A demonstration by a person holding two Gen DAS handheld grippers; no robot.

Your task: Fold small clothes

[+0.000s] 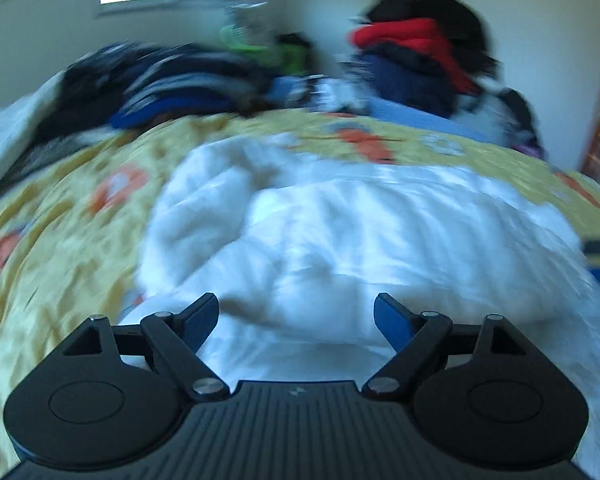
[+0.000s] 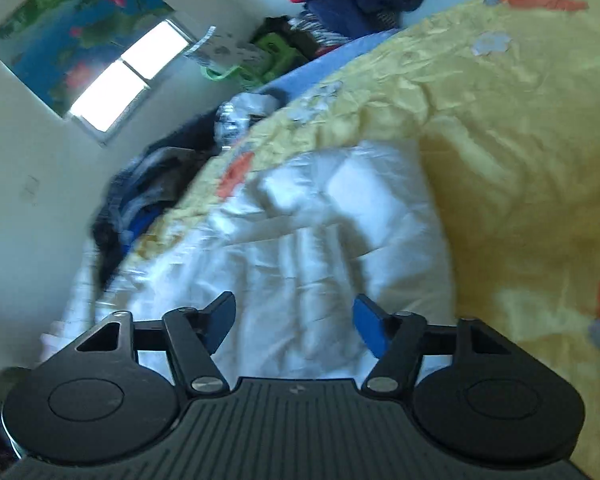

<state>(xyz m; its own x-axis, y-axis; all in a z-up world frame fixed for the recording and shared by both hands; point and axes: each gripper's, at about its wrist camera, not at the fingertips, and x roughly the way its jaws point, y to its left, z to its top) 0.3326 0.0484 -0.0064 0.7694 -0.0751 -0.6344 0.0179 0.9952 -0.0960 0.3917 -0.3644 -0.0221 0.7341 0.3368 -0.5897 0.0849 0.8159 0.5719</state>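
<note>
A crumpled white garment (image 1: 340, 232) lies spread on the yellow patterned bedspread (image 1: 68, 216). Just above its near edge my left gripper (image 1: 296, 312) hangs open, with white cloth showing behind the gap and nothing pinched. In the right wrist view the same white garment (image 2: 300, 240) runs up the middle of a tilted picture. There my right gripper (image 2: 294, 318) is open above the cloth, its blue pads (image 2: 368, 328) apart and free of it. Both pictures are blurred.
Dark and blue clothes (image 1: 172, 88) are heaped at the bed's far left, and a stack with a red item (image 1: 412, 44) stands at the far right. A green object (image 1: 260, 48) sits by the wall. Bare yellow bedspread (image 2: 520, 152) lies right of the garment.
</note>
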